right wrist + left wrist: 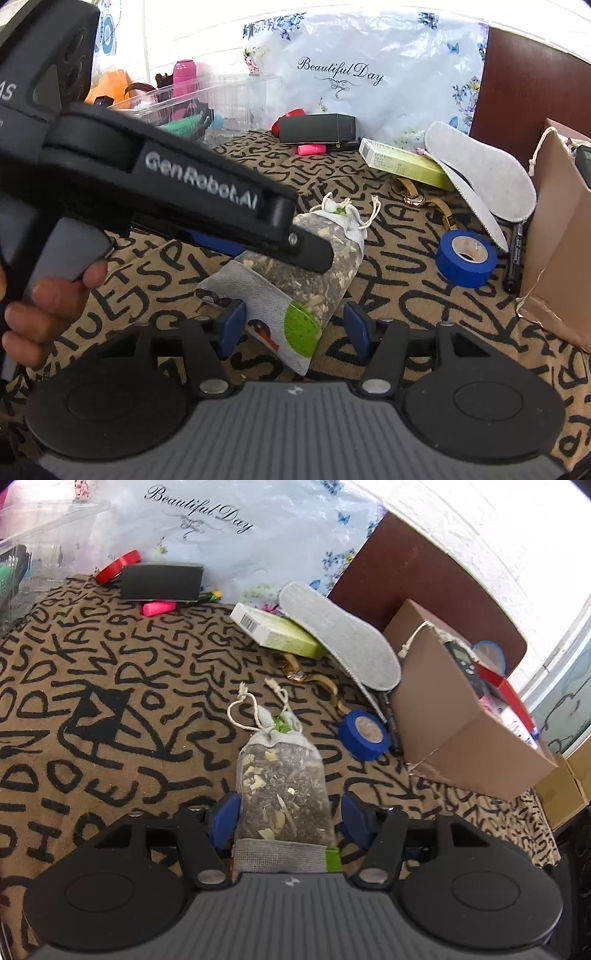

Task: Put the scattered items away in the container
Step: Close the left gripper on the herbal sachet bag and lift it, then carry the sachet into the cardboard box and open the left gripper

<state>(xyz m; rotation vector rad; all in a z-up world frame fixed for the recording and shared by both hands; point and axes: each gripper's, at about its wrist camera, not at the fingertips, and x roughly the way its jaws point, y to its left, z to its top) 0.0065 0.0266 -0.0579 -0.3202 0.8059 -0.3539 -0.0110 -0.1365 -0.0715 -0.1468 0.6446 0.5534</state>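
L tongs (pixel 284 821) level, straddling sachet (pixel 282 775); R tongs (pixel 295 332) agape.

A brown cloth printed with black letters (pixel 110 686) covered the surface; behind it hung a pale floral plastic sheet (pixel 229 535) lettered "Beautiful Day"; to the right of the sheet stood a dark reddish-brown board (pixel 424 572), and beyond both rose a white textured wall (pixel 498 528); in the right wrist view, a pink bottle (pixel 183 75) and something orange (pixel 110 86) sat far back at the left.
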